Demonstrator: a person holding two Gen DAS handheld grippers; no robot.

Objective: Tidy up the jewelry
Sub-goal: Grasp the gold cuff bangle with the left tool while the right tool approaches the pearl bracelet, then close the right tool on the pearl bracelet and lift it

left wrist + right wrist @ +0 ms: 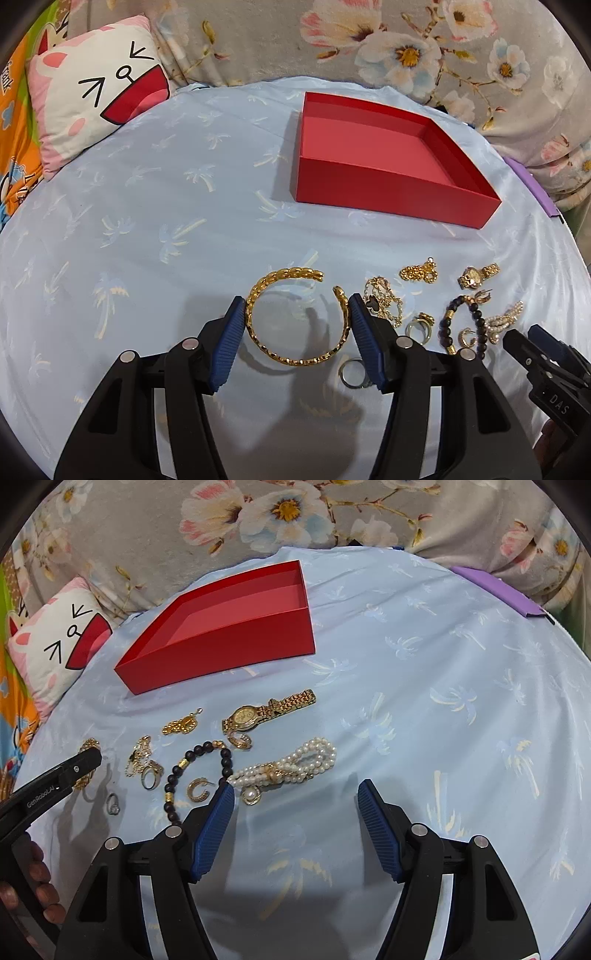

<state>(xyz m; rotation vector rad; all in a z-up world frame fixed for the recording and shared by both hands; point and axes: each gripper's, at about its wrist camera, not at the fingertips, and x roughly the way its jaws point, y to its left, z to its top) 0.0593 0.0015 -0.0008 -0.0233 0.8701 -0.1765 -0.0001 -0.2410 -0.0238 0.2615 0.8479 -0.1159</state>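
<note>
Two claws w/ blue ribbed pads over a pale blue palm-print cloth point(147, 206) on the worktop. Left claw point(297, 325) is clamped on an open gold chain-link bangle point(291, 317): both pads press its outer sides, and its gap faces away from the claw. Below the left claw's right pad, a silver ring point(351, 374) lies on the cloth.

Right claw point(295, 805) stands apart w/ nothing between the pads, only cloth. Just off its left pad tip: a white pearl bracelet w/ gold clasp point(291, 764) and a small pearl earring point(251, 796). Further left of that claw: a gold hoop earring point(199, 789), a dark bead bracelet w/ gold spacers point(192, 771), a gold ring point(149, 775), a thin gold chain w/ black clover charm point(138, 757). Ahead and left of it: a gold wristwatch point(266, 712) and a bunched gold chain piece point(181, 725).

An empty red cardboard box tray point(388, 184) sits well ahead of the left claw, slightly right, apart from all the jewelry. Behind it: floral grey fabric point(258, 37) and a cartoon-face cushion point(96, 92) at far left. A hand point(33, 886) grips the left tool at the right view's lower-left edge.
</note>
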